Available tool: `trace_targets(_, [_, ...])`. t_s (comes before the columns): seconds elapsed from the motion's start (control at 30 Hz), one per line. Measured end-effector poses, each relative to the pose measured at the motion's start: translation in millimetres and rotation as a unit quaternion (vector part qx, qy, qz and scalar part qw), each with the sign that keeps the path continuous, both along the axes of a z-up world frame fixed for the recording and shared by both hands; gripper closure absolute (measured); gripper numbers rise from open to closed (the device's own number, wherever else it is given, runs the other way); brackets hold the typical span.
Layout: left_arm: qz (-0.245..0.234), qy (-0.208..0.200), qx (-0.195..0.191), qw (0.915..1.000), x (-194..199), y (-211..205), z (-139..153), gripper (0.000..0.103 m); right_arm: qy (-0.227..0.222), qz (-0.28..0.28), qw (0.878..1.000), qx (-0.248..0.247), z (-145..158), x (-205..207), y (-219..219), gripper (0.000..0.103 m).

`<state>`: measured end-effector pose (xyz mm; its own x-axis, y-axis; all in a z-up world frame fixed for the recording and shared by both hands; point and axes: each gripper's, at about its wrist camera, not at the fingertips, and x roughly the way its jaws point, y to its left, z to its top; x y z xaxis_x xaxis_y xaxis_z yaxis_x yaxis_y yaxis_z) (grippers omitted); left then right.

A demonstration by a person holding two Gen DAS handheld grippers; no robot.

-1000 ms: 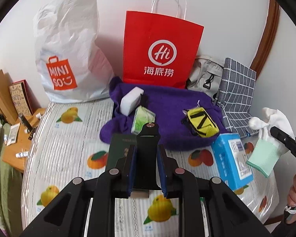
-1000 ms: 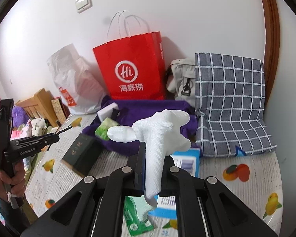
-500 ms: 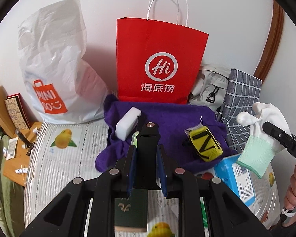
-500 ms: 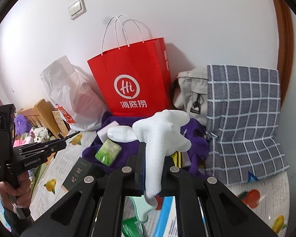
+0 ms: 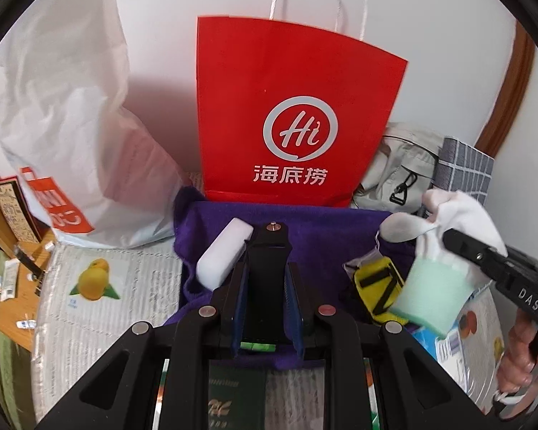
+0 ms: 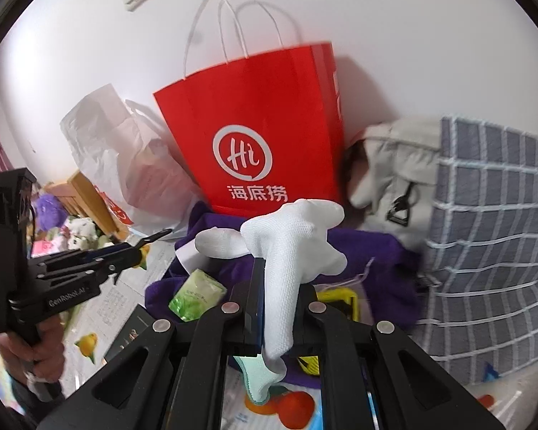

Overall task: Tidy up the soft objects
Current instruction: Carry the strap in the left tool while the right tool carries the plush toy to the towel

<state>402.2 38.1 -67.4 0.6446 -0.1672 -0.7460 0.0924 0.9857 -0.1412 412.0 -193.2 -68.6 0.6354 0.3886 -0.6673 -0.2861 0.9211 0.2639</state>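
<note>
My right gripper [image 6: 279, 281] is shut on a white knit glove [image 6: 290, 247] with a mint-green cuff, which hangs below the jaws. The left wrist view shows that glove [image 5: 459, 218] at the right, held over the purple towel [image 5: 322, 229]. My left gripper [image 5: 267, 267] is shut on a thin black flat piece [image 5: 269, 286] with a small stud at its top. On the towel lie a white foam block [image 5: 224, 254], a yellow pouch [image 5: 376, 286] and a green tissue pack [image 6: 197, 295]. A red paper bag [image 5: 297, 107] stands open-topped just behind the towel.
A white plastic shopping bag [image 5: 71, 125] leans left of the red bag. A beige backpack [image 5: 401, 165] and a grey checked cushion [image 6: 491, 233] fill the right. A dark green box [image 5: 233, 394] and a blue box [image 5: 444, 344] lie on the fruit-print bedsheet [image 5: 118, 286].
Both grippers have moved forward toward the red bag, which now looms larger. The glove has come in closer above the towel. Both grips are unchanged.
</note>
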Motion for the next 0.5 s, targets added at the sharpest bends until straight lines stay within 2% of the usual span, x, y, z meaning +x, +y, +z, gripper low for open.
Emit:
trace_targets(0.13, [0.0, 0.007, -0.02, 0.9998, 13.4, -1.9, -12.6, 0.083, 0.015, 0.003, 1.0, -0.008, -22.1, 15.7, 1.3, 0.095])
trace_targets(0.3, [0.002, 0.026, -0.014, 0.9996, 28.9, -4.9, -32.5, 0.083, 0.037, 0.006, 0.998, -0.045, -53.4, 35.6, 2.8, 0.095])
trace_targets(0.5, [-0.006, 0.036, -0.017, 0.9992, 39.8, -6.0, -45.3, 0.083, 0.053, 0.002, 0.998, -0.033, -67.2, 45.8, -4.3, 0.094])
